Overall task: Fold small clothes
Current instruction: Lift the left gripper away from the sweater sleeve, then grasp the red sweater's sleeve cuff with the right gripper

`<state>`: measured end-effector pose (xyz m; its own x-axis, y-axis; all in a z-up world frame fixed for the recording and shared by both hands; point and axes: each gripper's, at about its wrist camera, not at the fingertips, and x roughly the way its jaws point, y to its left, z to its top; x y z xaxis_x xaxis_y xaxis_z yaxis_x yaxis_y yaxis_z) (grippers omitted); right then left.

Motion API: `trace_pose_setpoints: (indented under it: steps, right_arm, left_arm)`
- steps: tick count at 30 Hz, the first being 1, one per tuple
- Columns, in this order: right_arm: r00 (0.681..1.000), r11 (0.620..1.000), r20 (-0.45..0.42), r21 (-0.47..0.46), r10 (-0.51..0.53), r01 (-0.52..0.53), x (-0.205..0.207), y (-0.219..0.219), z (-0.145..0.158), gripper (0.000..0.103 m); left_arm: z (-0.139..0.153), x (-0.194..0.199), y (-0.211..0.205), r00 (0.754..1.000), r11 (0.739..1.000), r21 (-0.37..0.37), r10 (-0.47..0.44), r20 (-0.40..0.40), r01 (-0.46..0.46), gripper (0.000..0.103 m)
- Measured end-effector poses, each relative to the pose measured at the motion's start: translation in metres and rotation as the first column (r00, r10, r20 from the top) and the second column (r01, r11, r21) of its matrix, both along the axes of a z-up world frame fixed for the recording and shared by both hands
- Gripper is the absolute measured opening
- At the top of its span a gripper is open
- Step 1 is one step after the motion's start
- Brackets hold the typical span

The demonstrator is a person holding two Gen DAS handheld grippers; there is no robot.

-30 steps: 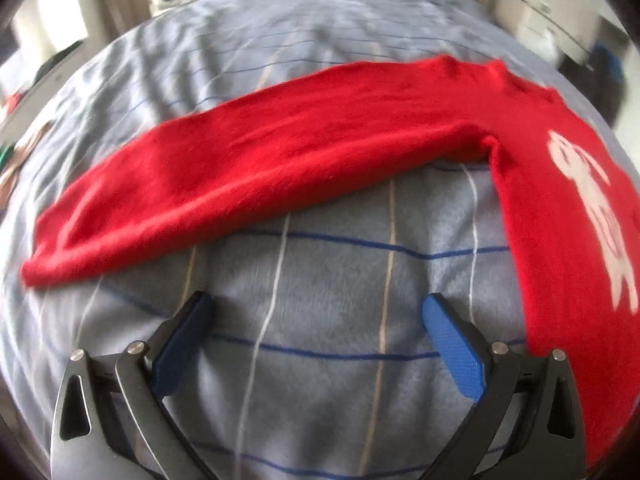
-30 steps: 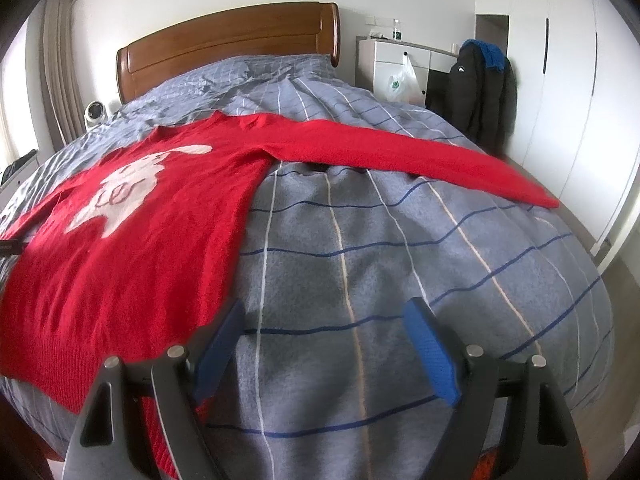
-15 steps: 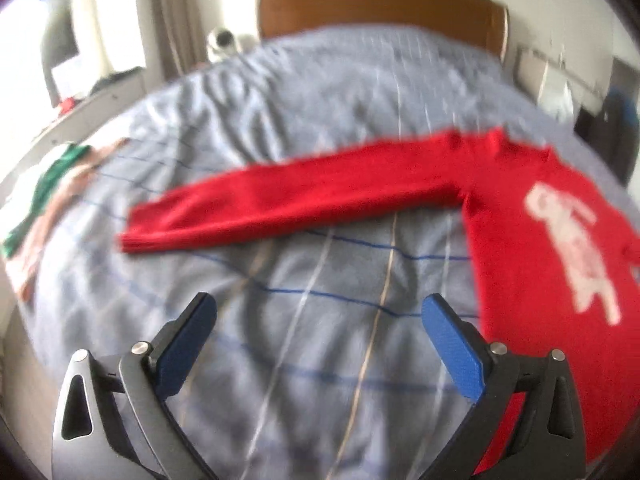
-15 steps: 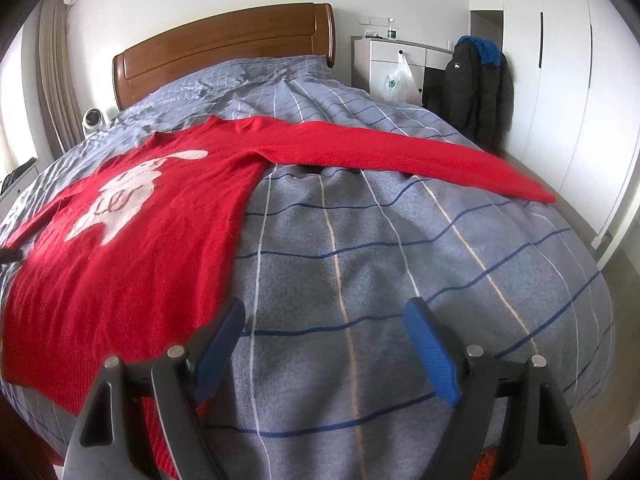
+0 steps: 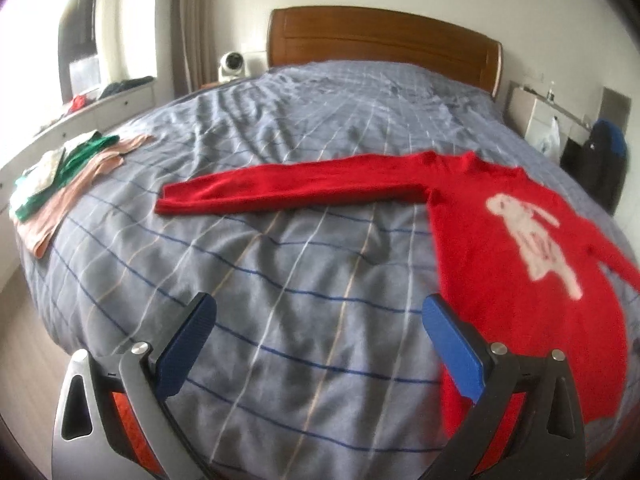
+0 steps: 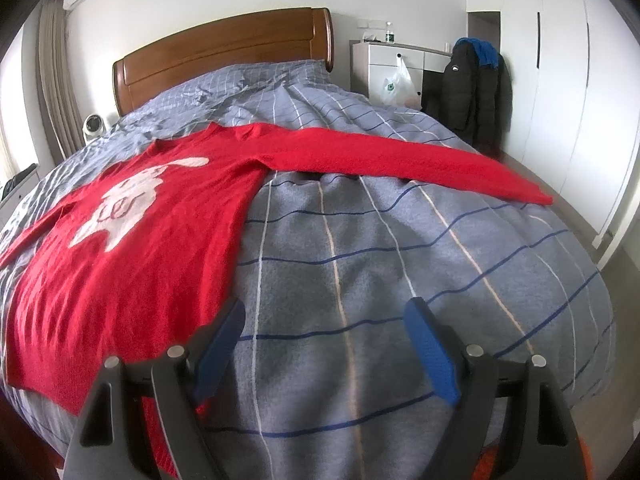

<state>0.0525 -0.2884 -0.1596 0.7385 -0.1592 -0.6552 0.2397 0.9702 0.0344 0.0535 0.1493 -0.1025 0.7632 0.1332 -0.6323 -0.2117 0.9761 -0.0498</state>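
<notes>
Your left gripper has pulled back and up since a second ago. Then the sweater's sleeve filled the upper half of the left wrist view, close over the blue pads. Now that sleeve lies small at mid-frame, and the headboard, the window side and a pile of clothes at the left edge have come into sight. Jaws spread wide, nothing between them, same as before.

Your right gripper has not shifted; its view matches the earlier one almost line for line. Jaws spread wide, empty, over bare striped duvet.

Red sweater: laid flat, face up, white animal figure showing. In the right wrist view the body fills the left half and the hem reaches the near bed edge at lower left, just beside the left-hand pad. One sleeve runs straight out to the right, its cuff close to the bed's right edge.

Edges and room:
- Left wrist view: open duvet between the pads and the sleeve; the sweater's side edge sits just beside the right-hand pad.
- The pile of clothes sits well apart from the sleeve cuff, at the bed's left margin.
- Right wrist view: floor and a white wardrobe beyond the right edge; a dark jacket hangs near the far corner.
</notes>
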Motion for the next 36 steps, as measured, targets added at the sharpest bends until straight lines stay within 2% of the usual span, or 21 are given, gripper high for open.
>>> trace_pose_setpoints:
  steps: [3,5,8,13,16,19,21,23,24,25,26,28,29,30,32,36]
  right_arm:
    - [1.000,1.000,-0.005,0.011,-0.010,0.010,0.000,-0.003,-0.001,0.081]
    - [1.000,1.000,-0.004,0.013,-0.011,0.011,0.001,-0.003,-0.001,0.081]
    - [1.000,1.000,-0.006,0.011,-0.009,0.009,0.001,-0.003,-0.001,0.081]
    - [1.000,1.000,-0.011,0.026,-0.002,0.003,0.001,-0.005,0.002,0.081]
    - [0.999,0.989,0.037,0.146,-0.024,0.018,0.000,-0.030,0.018,0.081]
    - [0.994,0.946,0.077,0.320,-0.072,0.044,0.005,-0.081,0.035,0.081]
    - [0.986,0.905,0.090,0.416,-0.141,0.091,0.010,-0.122,0.043,0.081]
    - [0.977,0.844,0.080,0.522,-0.195,0.126,0.017,-0.161,0.043,0.081]
    - [0.972,0.801,0.065,0.581,-0.225,0.146,0.020,-0.181,0.039,0.081]
    - [0.963,0.736,0.038,0.653,-0.267,0.179,0.020,-0.203,0.031,0.081]
    - [0.948,0.656,0.011,0.724,-0.319,0.212,0.018,-0.223,0.021,0.081]
    - [0.922,0.535,-0.027,0.808,-0.386,0.248,0.012,-0.247,0.006,0.079]
    - [0.906,0.461,-0.047,0.849,-0.420,0.257,0.008,-0.258,-0.004,0.078]
    - [0.900,0.423,-0.054,0.870,-0.431,0.255,0.007,-0.264,-0.009,0.077]
    - [0.898,0.377,-0.058,0.894,-0.436,0.241,0.010,-0.272,-0.017,0.075]
    - [0.905,0.409,-0.036,0.884,-0.425,0.228,0.029,-0.280,-0.016,0.068]
  left_arm:
    - [-0.011,0.003,0.013,0.999,0.999,-0.004,0.044,-0.016,-0.044,0.103]
    - [-0.013,0.006,0.026,0.997,0.995,-0.054,0.079,-0.024,-0.080,0.103]
    - [-0.014,0.005,0.036,0.993,0.988,-0.092,0.120,-0.018,-0.121,0.102]
    - [-0.018,0.007,0.039,0.994,0.990,-0.097,0.103,-0.029,-0.105,0.103]
    - [-0.019,0.010,0.039,0.995,0.992,-0.083,0.095,-0.025,-0.097,0.103]
    - [-0.022,0.015,0.039,0.995,0.991,-0.089,0.095,-0.033,-0.098,0.103]
    - [-0.023,0.017,0.039,0.995,0.990,-0.095,0.098,-0.036,-0.101,0.103]
    - [-0.024,0.017,0.038,0.995,0.990,-0.097,0.096,-0.039,-0.099,0.103]
    - [-0.023,0.017,0.038,0.995,0.991,-0.095,0.096,-0.037,-0.100,0.103]
    - [-0.023,0.015,0.037,0.995,0.991,-0.089,0.097,-0.035,-0.100,0.103]
    - [-0.023,0.014,0.037,0.995,0.991,-0.083,0.099,-0.034,-0.101,0.103]
    - [-0.023,0.014,0.037,0.994,0.991,-0.076,0.104,-0.033,-0.107,0.103]
    - [-0.024,0.014,0.037,0.994,0.991,-0.075,0.107,-0.036,-0.109,0.103]
    - [-0.025,0.015,0.038,0.993,0.991,-0.074,0.110,-0.039,-0.113,0.103]
    - [-0.027,0.017,0.038,0.992,0.990,-0.076,0.115,-0.050,-0.118,0.103]
    - [-0.031,0.020,0.037,0.991,0.990,-0.066,0.117,-0.066,-0.122,0.103]
